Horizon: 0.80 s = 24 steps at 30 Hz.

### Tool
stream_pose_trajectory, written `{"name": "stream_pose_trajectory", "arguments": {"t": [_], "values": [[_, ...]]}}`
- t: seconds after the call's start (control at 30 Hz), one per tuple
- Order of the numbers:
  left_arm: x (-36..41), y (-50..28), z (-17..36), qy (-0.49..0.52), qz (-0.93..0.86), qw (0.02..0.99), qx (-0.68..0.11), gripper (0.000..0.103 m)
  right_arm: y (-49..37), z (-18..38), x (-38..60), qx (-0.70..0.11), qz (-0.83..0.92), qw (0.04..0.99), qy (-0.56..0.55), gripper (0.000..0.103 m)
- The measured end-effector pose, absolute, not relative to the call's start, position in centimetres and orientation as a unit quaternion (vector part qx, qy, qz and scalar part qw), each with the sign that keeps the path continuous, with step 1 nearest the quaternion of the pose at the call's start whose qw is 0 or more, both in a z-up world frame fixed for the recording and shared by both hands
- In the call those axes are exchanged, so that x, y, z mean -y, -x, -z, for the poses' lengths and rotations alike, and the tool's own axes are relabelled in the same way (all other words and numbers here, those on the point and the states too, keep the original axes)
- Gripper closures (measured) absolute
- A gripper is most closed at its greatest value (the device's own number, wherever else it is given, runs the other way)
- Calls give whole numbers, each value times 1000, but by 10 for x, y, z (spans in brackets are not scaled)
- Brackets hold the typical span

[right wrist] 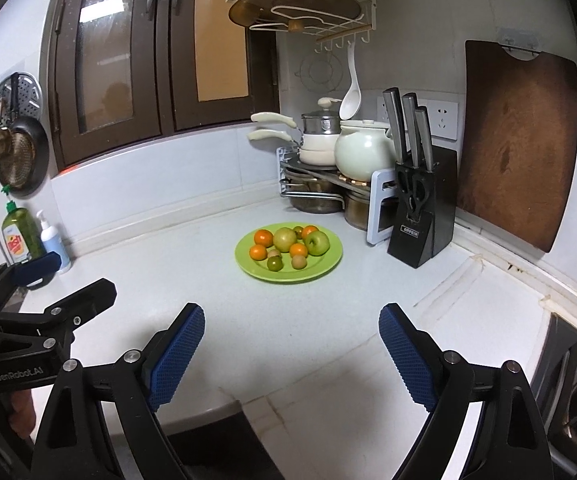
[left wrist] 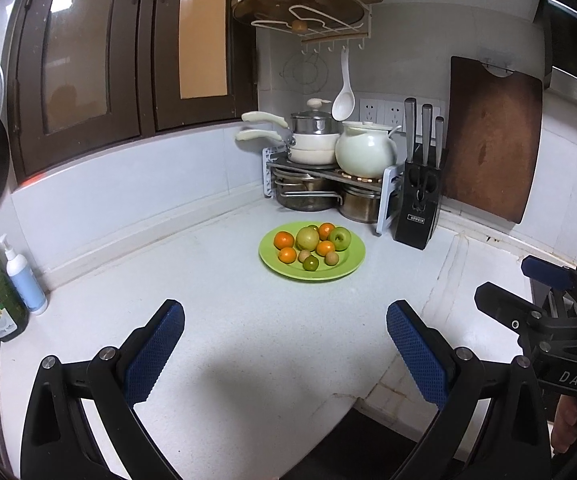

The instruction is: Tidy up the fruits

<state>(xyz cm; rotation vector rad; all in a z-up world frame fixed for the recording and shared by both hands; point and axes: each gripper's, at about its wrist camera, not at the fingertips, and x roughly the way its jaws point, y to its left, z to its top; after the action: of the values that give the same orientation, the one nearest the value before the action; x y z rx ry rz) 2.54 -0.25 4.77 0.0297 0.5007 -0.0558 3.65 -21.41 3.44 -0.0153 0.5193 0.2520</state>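
Currently: round green plate (left wrist: 344, 266) of fruit | left gripper (left wrist: 284, 344), right gripper (right wrist: 291, 344) jaws spread

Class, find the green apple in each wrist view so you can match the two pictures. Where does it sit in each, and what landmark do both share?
Left wrist: the green apple is right of centre, on the right side of the green plate.
Right wrist: the apple is near centre, again on the plate's right side.
Shared landmark: the knife block, right of the plate.
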Motion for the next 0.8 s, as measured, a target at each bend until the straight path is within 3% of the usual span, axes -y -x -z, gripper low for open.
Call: {"name": "stream_pose_trajectory", "arguments": {"t": [0.8], "values": [[7, -9, -49, -16, 22, 970, -243, 0, -24, -35, 215, -253, -127, 959, 9, 13]]}}
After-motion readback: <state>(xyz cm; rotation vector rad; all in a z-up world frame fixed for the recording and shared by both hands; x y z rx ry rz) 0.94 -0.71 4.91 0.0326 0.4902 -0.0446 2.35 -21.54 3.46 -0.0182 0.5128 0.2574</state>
